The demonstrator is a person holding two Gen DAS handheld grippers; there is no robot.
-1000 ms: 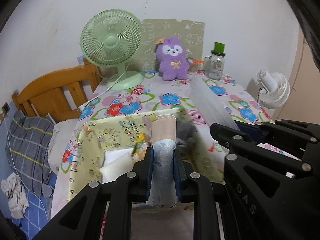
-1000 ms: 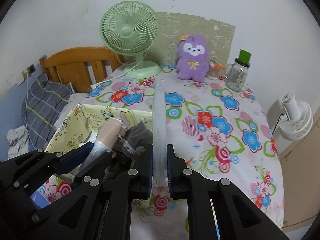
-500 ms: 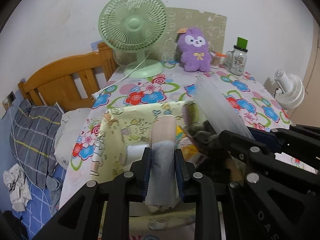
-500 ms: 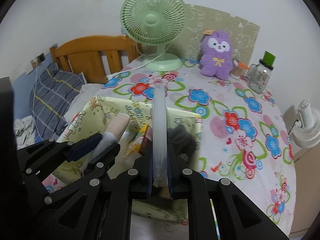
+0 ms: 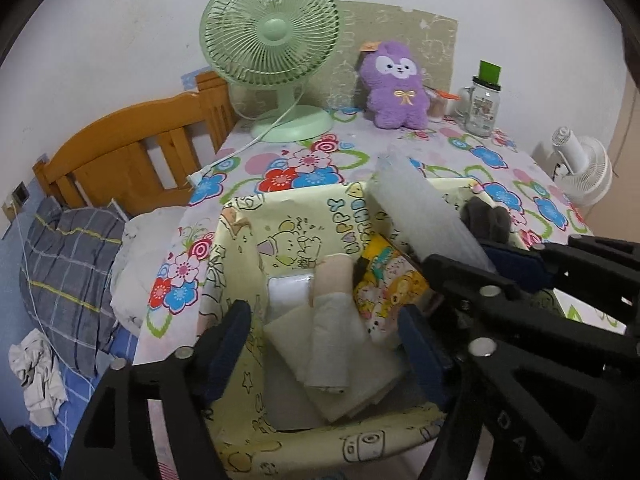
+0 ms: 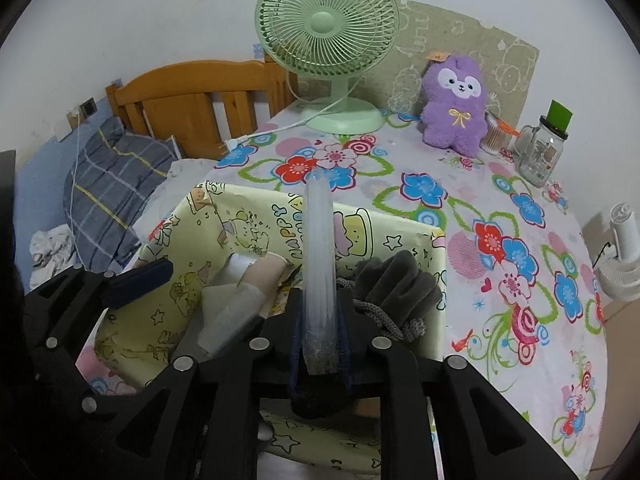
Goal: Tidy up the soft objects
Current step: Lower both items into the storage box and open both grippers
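Left hand-held gripper (image 5: 324, 344) tilted down over yellow box (image 5: 240, 240), jaws just spread; right hand-held gripper (image 6: 320, 344) pinching clear sleeve (image 6: 318, 248).

The box (image 5: 280, 232) has pale yellow walls with printed cartoons and a slight paper-like sheen. Inside it, the beige roll (image 5: 334, 316) looks like soft matt cloth, partly sleeved in thin, cloudy plastic film, and the grey glove (image 6: 396, 284) beside it is fuzzy knit with a coarse twisted cord. The tall packet (image 6: 318, 264) is translucent, smooth plastic, faintly ribbed. The tablecloth (image 6: 500, 248) is flowered and shiny, like wipe-clean vinyl. The fan (image 5: 272, 36) is glossy green plastic, the toy (image 6: 456, 104) shaggy purple plush, the jar (image 6: 540, 156) clear glass, the bed frame (image 5: 132, 152) varnished orange wood.
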